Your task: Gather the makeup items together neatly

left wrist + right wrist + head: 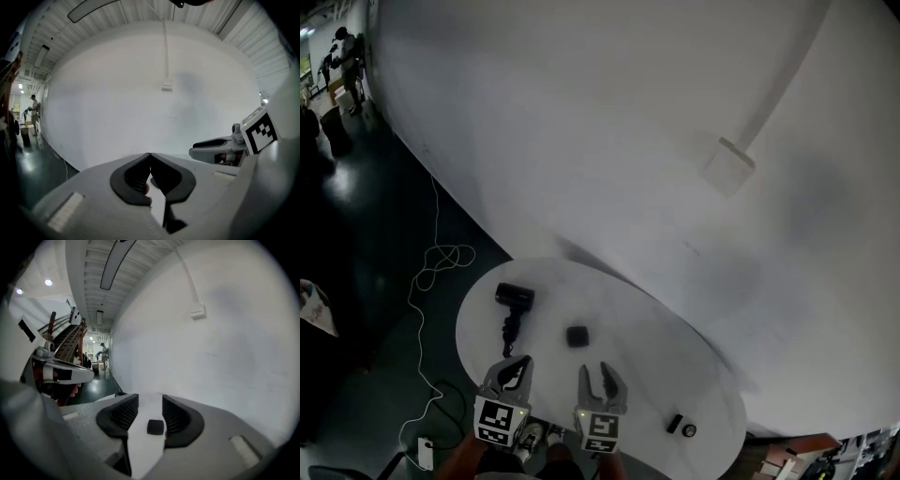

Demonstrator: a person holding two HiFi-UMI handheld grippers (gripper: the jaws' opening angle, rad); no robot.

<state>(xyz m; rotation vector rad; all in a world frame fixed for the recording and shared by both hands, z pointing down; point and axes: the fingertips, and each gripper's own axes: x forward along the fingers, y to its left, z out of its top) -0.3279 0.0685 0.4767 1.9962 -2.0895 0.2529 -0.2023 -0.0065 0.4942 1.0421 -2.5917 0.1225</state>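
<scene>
1. Head view: a round white table (628,375) holds a black hair dryer (514,298) near its left edge, a small black compact (577,336) mid-table, and two tiny dark items (682,427) by the near right edge. They lie scattered, well apart. The left gripper (523,361) and right gripper (596,370) hover at the near edge.
2. Left gripper view: its jaw tips meet, with nothing held.
3. Right gripper view: its jaws stand partly apart and empty. The compact (155,427) lies framed between them, untouched, seemingly lined up for a pick.

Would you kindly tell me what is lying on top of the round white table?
A black hairdryer-like tool, a small black square case and a small black item lie on the table. The left hand-held gripper and right hand-held gripper cover its near edge.
</scene>
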